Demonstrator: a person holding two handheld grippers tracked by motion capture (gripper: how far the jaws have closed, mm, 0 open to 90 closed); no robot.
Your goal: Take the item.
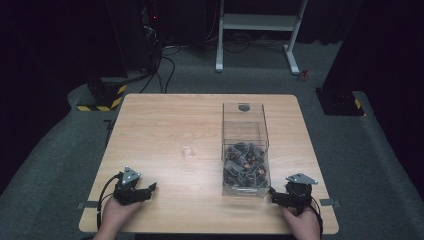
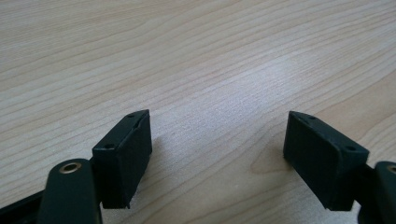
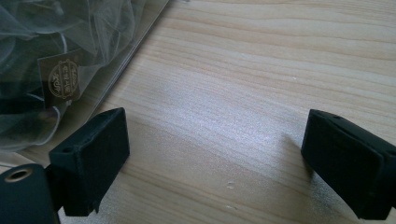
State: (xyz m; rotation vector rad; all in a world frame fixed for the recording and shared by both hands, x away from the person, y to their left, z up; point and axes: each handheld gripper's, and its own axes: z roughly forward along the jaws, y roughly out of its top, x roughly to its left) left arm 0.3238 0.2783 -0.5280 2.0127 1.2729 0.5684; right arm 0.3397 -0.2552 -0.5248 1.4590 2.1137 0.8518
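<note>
A tall clear plastic box [image 1: 245, 150] stands right of the table's middle, its lower part holding several small dark wrapped packets [image 1: 245, 167]. A small clear cup [image 1: 186, 145] stands upright to its left. My left gripper [image 1: 147, 190] rests low at the near left of the table, open, with bare wood between its jaws [image 2: 217, 154]. My right gripper [image 1: 272, 192] lies at the near right, open, just beside the box's front corner. In the right gripper view the box wall and the packets [image 3: 56, 79] fill the upper left, and the gripper [image 3: 215, 158] holds nothing.
The wooden table [image 1: 165, 115] has its front edge just behind both hands. Beyond the far edge are a white desk frame [image 1: 257, 30], cables on the grey floor and dark stands with yellow-black bases [image 1: 102, 97].
</note>
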